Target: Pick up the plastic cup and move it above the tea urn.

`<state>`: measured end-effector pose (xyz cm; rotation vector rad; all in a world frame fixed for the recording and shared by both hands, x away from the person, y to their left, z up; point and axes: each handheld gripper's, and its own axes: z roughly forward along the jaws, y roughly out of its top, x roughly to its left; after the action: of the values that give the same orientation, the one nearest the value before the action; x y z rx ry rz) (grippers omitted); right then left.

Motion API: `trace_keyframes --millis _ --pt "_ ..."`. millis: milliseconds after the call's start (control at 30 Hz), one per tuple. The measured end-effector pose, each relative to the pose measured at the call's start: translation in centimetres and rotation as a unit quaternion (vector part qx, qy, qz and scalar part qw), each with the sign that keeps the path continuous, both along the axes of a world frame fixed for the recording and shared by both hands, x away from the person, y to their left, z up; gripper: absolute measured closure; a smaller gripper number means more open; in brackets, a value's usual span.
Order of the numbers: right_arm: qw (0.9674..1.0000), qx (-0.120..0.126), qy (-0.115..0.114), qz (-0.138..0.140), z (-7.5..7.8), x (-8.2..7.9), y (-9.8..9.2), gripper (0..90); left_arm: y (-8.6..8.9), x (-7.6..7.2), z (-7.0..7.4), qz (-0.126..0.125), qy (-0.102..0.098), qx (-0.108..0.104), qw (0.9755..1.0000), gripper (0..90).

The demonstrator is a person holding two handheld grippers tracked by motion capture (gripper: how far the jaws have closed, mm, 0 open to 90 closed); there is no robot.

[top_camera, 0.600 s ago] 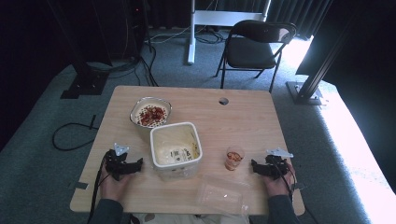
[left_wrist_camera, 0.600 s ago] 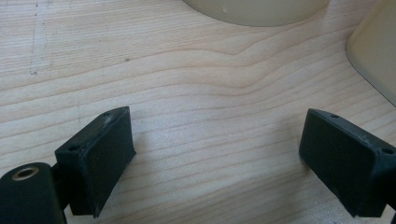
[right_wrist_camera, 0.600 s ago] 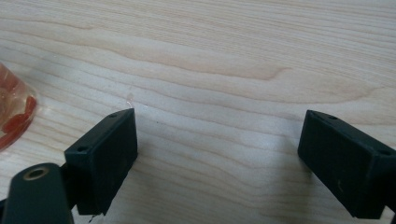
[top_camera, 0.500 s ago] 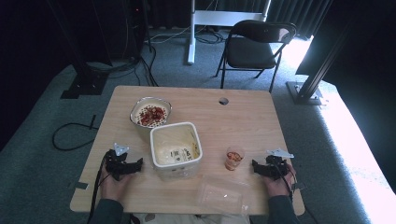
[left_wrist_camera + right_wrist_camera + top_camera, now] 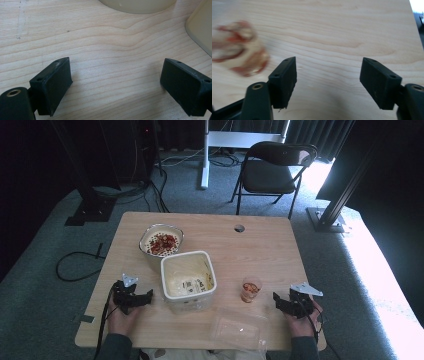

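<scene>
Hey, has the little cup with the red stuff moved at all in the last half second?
No. The small cup sits in the same spot beside the square tub.

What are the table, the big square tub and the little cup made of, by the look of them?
The table looks like light wood or wood laminate: matte, with clear grain lines. The square tub seems to be cream-white plastic, smooth, with rounded corners and a label inside. The little cup looks like clear plastic, since its reddish contents show through.
</scene>
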<state>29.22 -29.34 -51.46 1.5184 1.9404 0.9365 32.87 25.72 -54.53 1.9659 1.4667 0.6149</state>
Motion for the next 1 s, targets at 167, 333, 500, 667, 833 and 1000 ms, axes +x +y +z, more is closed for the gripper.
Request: trace_keyframes --millis 167,333,500,667,833,1000 --pt "0.9992 0.003 -0.022 0.033 2.0 -2.5 1.0 31.8 0.0 0.0 0.0 0.0 0.0 0.0 1.0 10.7" --pt "0.9952 0.029 -0.032 0.088 3.0 -5.1 2.4 32.3 0.0 0.0 0.0 0.0 0.0 0.0 1.0 10.7" --pt "0.9876 0.045 -0.023 0.149 3.0 -6.5 4.1 33.1 0.0 0.0 0.0 0.0 0.0 0.0 1.0 10.6" --pt "0.9804 0.02 0.011 0.196 1.6 -6.4 5.7 35.0 0.0 0.0 0.0 0.0 0.0 0.0 1.0 10.7" --pt "0.9727 -0.006 0.044 0.228 0.5 -5.7 6.5 55.4 0.0 0.0 0.0 0.0 0.0 0.0 1.0 10.7" --pt "0.9645 0.011 0.047 0.26 0.6 -5.7 6.1 79.1 0.0 0.0 0.0 0.0 0.0 0.0 1.0 10.6"
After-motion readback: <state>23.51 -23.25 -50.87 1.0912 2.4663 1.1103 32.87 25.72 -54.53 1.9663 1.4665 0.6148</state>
